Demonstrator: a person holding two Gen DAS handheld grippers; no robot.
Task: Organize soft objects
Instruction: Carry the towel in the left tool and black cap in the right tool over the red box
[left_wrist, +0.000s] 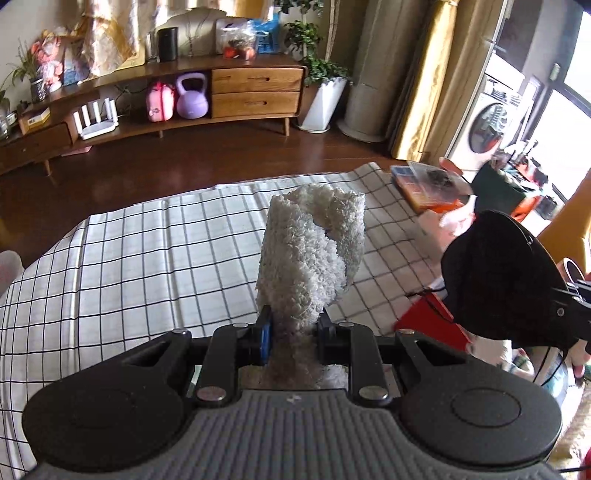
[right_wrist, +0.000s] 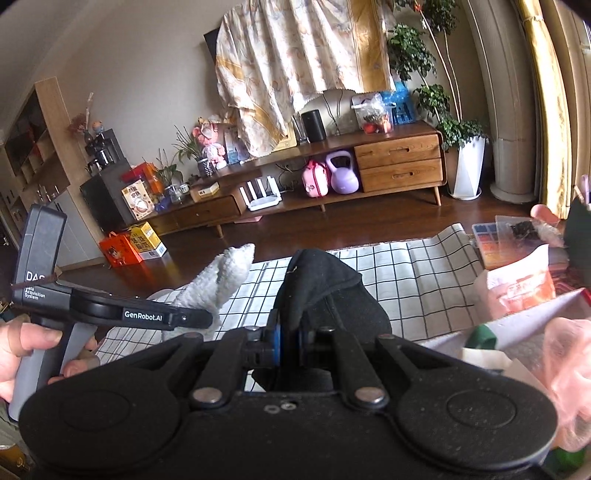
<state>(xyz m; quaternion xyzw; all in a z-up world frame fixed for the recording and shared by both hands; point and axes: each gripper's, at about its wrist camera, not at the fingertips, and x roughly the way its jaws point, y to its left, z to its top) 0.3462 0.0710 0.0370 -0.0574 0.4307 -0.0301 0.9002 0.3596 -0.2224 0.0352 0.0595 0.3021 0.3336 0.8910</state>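
Checked white cloth (left_wrist: 155, 258) covers the work surface, with a wooden floor and a long low sideboard (left_wrist: 255, 92) behind it and a clutter of boxes and bags off the right end. Above that cloth the left gripper (left_wrist: 291, 332) has its fingers closed narrowly on the lower end of a fluffy white sock (left_wrist: 314, 251), which stands up in front of the lens like a soft tube, lifted off the surface. Beside it, the right gripper (right_wrist: 291, 339) pinches a black fabric piece (right_wrist: 325, 291), also raised above the cloth; from the left wrist view the same black item hangs at the right, near but apart from the white one. Whether the black piece is a sock or a small cap is hard to tell, since it bunches against the lens. Judging from this, the step in hand is carrying both soft things to where they belong. To do it well, each should be kept pinched firmly, because plush fabric compresses and can creep out of a light grip. Lowering each one until it lies on the cloth before opening the fingers would stop it flopping or rolling. Keeping the two grippers well separated avoids tangling the fabrics, and the crowded right edge is best avoided as a landing spot.
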